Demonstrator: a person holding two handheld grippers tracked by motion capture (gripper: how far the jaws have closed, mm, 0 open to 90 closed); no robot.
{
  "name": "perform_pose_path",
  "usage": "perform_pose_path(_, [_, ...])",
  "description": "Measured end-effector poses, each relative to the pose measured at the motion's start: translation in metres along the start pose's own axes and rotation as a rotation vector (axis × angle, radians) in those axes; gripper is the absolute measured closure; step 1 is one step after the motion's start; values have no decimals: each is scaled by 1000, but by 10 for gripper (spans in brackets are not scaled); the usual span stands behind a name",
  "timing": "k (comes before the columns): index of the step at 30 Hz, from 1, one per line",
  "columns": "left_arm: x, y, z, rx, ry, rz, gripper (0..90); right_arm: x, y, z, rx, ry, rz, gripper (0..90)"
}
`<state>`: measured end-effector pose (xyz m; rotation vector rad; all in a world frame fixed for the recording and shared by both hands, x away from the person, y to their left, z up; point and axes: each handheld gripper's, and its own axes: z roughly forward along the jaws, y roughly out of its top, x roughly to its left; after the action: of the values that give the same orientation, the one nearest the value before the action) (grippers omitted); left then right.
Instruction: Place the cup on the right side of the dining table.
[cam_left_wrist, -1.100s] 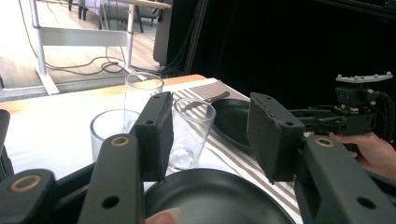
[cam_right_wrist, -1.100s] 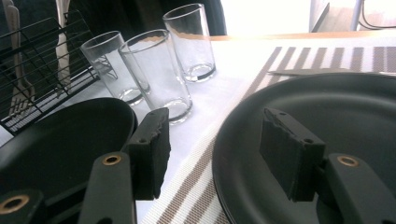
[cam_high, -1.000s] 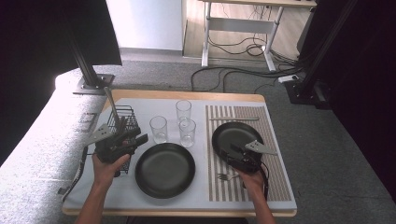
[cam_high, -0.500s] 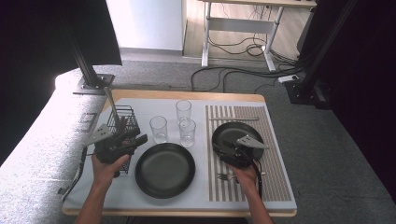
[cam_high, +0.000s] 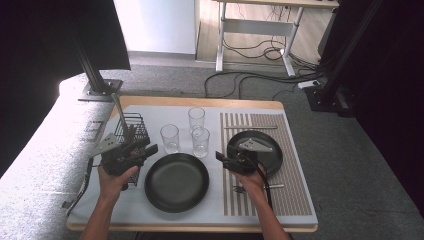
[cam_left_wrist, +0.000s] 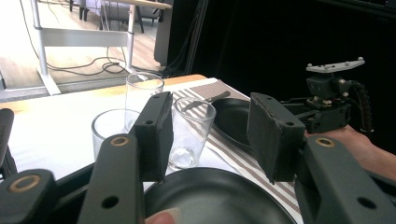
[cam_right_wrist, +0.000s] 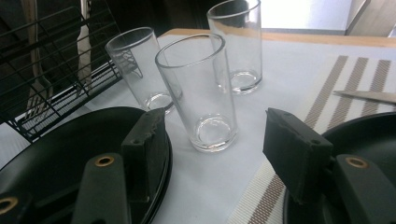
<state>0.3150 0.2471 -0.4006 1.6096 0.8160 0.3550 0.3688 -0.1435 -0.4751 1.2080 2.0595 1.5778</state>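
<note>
— High view first: what is laid out, from the biggest thing down?

— A table (cam_high: 165, 101) is seen, covered by a pale mat (cam_high: 150, 115) with a striped mat (cam_high: 295, 185) at the right. A large black plate (cam_high: 176, 182) is set near the front edge, and a smaller black plate (cam_high: 267, 152) is placed on the striped mat. A wire basket (cam_high: 131, 126) is stood at the left. Three glasses are grouped between basket and striped mat.

— Which glass is being approached?

— The nearest glass (cam_right_wrist: 201, 93) is framed between the jaws in the right gripper view, upright on the pale mat, just beyond the large plate's rim and beside the striped mat. It is not touched.

— How are the tongs held?

— The right gripper (cam_high: 231, 161) is held over the gap between the two plates, its jaws spread, having just been opening, with nothing pinched. The left gripper (cam_high: 131, 152) is held beside the basket, its jaws also spread and empty; in the left gripper view the glasses are seen well beyond its pads (cam_left_wrist: 156, 135).

— Anything smaller?

— A knife (cam_high: 250, 127) is laid at the far end of the striped mat.
</note>
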Motion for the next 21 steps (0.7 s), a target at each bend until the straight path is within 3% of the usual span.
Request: perform_pose_path(21, [1,0,-1,0,1,-1,505,3,11,27,35,-14,-22,352])
